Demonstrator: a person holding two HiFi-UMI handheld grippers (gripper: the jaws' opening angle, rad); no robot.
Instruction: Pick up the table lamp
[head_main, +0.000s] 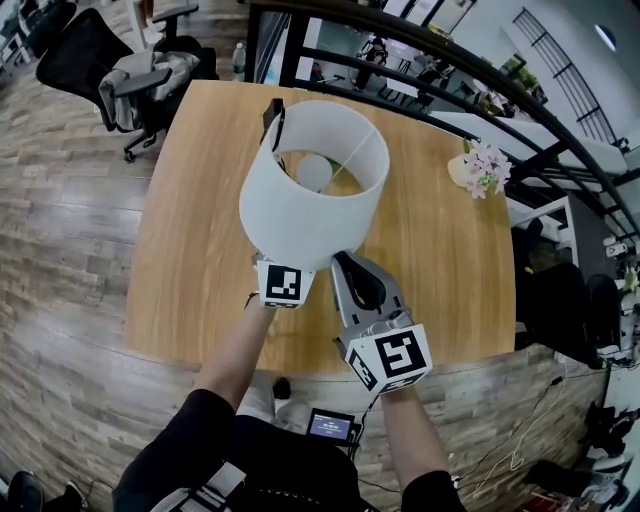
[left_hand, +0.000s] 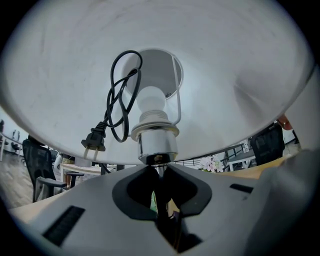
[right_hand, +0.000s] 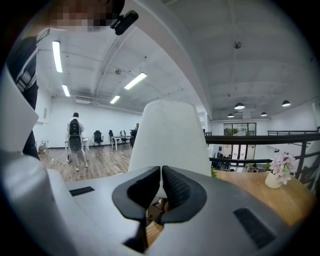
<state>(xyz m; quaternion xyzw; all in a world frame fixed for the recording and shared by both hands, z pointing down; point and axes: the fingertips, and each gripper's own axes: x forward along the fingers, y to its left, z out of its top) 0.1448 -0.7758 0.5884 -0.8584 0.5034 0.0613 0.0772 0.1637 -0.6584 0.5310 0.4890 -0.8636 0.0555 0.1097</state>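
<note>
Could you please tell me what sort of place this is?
Most likely an open-plan office, perhaps a mezzanine: a black wheeled office chair beside the light wooden table, distant desks with chairs under long ceiling strip lights, and a black metal railing.

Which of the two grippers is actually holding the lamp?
The left gripper: its jaws clamp the thin stem of the lamp under the shade. The right gripper has its jaws pressed together with nothing between them.

The left gripper (left_hand: 159, 172) and right gripper (right_hand: 161, 175) are moulded grey, padded black. Black sleeves (head_main: 182, 438) are worn.
</note>
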